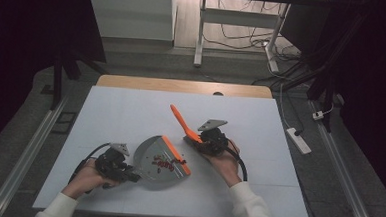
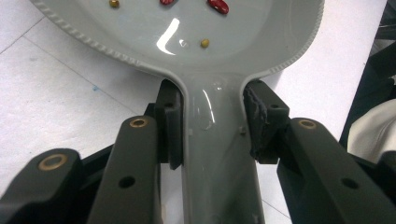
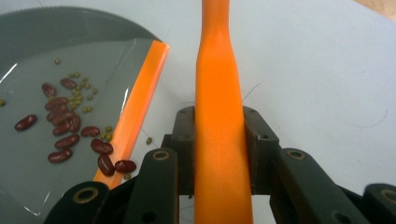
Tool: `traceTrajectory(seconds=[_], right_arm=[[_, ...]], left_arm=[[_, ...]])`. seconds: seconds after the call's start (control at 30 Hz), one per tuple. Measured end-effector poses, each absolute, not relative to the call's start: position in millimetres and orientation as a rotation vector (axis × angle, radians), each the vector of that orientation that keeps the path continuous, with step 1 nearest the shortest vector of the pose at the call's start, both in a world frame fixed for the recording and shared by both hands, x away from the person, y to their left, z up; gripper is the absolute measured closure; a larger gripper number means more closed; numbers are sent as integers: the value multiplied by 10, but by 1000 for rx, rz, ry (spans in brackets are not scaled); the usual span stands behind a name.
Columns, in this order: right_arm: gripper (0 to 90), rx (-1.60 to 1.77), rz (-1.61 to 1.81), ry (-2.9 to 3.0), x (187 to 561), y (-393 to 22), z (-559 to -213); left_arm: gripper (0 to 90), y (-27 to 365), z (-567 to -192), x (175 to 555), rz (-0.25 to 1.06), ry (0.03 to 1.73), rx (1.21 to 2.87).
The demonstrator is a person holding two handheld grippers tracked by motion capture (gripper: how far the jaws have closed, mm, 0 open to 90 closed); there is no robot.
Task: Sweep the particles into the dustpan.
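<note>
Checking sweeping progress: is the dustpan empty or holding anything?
Holding: red beans and small green ones lie inside the grey dustpan.

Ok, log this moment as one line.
left gripper: shut on dustpan handle | right gripper: shut on orange brush handle | beans: in dustpan

A white desk frame (image 1: 201,34) stands on the grey floor (image 1: 148,61), cables (image 1: 244,38) trailing beneath it.

Glossy grey plastic dustpan (image 2: 205,42) with a ribbed rim and an orange lip; smooth matt orange plastic brush handle (image 3: 218,116); shiny red beans (image 3: 65,130); matt white table (image 1: 131,110).
</note>
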State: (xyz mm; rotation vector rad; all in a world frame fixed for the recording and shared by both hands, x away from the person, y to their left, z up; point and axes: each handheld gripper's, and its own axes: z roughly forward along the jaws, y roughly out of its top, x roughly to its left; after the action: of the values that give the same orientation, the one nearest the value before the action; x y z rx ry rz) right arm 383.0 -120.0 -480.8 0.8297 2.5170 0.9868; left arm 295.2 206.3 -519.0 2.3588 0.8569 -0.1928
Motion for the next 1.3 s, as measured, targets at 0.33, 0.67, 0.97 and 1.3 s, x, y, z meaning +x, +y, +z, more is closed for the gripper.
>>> traceTrajectory(seconds=[0.33,0.67,0.97,1.3], right_arm=[[700,815,980,2530,3711,-1164,-4838],[700,774,1011,2569,3556,-1065,-4845],[700,738,1029,2574,3428,-929,-4853],[700,676,1176,2564,3345,-853,-4726]], left_arm=[[616,2061,-5189,2951,-193,858,2359],[616,2062,-5191,2952,-193,858,2359],[616,2060,-5192,2950,-191,859,2360],[616,2059,-5190,2948,-193,859,2359]])
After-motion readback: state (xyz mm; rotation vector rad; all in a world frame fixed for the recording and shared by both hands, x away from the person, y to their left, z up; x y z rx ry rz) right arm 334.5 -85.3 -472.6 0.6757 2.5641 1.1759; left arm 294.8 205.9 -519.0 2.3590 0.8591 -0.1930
